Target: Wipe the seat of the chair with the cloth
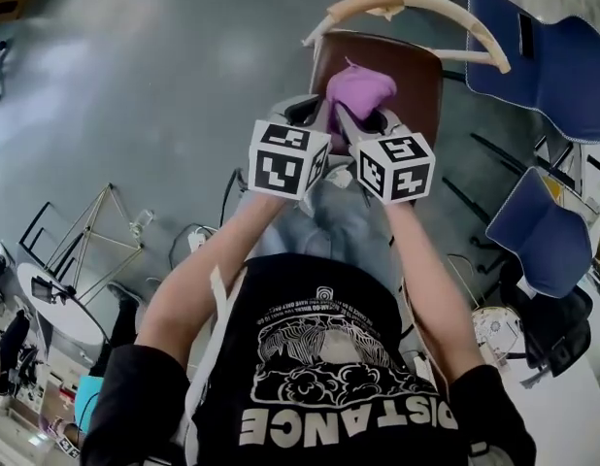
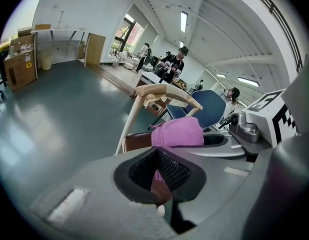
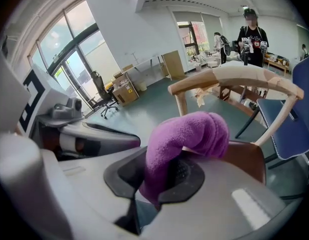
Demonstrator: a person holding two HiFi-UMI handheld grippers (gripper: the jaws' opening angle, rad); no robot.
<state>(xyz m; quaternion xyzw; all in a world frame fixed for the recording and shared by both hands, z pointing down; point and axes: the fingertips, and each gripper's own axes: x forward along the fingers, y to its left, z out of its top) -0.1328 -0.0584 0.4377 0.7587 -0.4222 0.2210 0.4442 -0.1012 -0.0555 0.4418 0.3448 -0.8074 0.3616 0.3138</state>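
The purple cloth (image 1: pixel 359 89) is bunched up above the chair's brown seat (image 1: pixel 417 78). My right gripper (image 3: pixel 162 176) is shut on the cloth (image 3: pixel 187 134), which bulges up and over its jaws. My left gripper (image 2: pixel 159 171) sits close beside the right one, jaws nearly together, with a sliver of purple cloth (image 2: pixel 156 176) between the pads. In the left gripper view the cloth's bulk (image 2: pixel 177 133) rests on the right gripper's top. Both grippers (image 1: pixel 331 129) hover over the seat's near edge. The chair has a curved pale wooden backrest (image 1: pixel 416 6).
Blue chairs (image 1: pixel 533 56) stand to the right of the wooden chair, another (image 1: pixel 548 231) nearer. A small round table and wire stand (image 1: pixel 57 289) are at the lower left. People (image 2: pixel 174 64) stand far off in the hall. Grey floor (image 1: pixel 135 85) lies to the left.
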